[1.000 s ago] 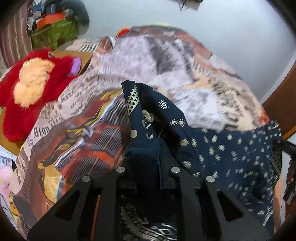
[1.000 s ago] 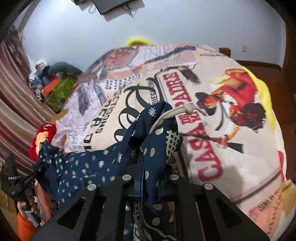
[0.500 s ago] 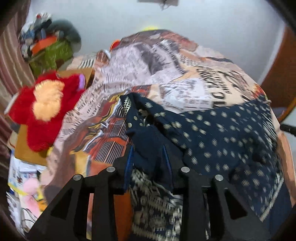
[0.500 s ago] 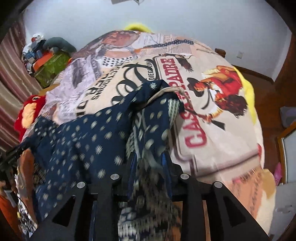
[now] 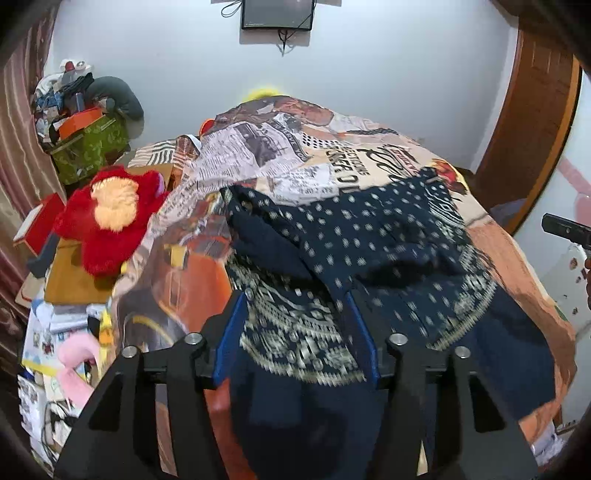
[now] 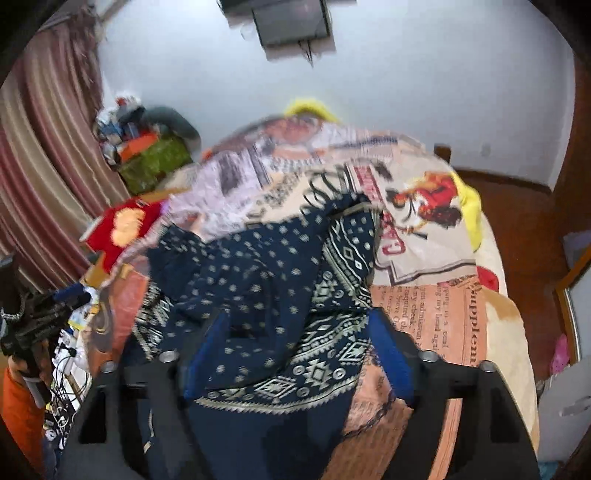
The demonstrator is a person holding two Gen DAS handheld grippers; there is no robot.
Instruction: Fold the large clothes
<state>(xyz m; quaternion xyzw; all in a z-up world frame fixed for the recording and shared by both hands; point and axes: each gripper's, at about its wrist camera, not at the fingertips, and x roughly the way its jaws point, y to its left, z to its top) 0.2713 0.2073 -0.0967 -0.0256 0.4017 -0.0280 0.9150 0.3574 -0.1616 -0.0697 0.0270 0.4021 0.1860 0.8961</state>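
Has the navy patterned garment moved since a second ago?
Yes. The navy patterned garment dropped from a bunched, raised hold to lie spread on the printed bedspread.

We see a pale bluish wall (image 5: 388, 92) with a dark screen (image 5: 277, 14) mounted high on it, cables dangling below. A bed fills the middle, covered by a printed bedspread (image 5: 295, 155). Striped pinkish curtains (image 6: 44, 147) hang at the left, beside a green box (image 5: 88, 149) piled with clutter and a red plush toy (image 5: 110, 218). A wooden door frame (image 5: 528, 129) stands at the right.
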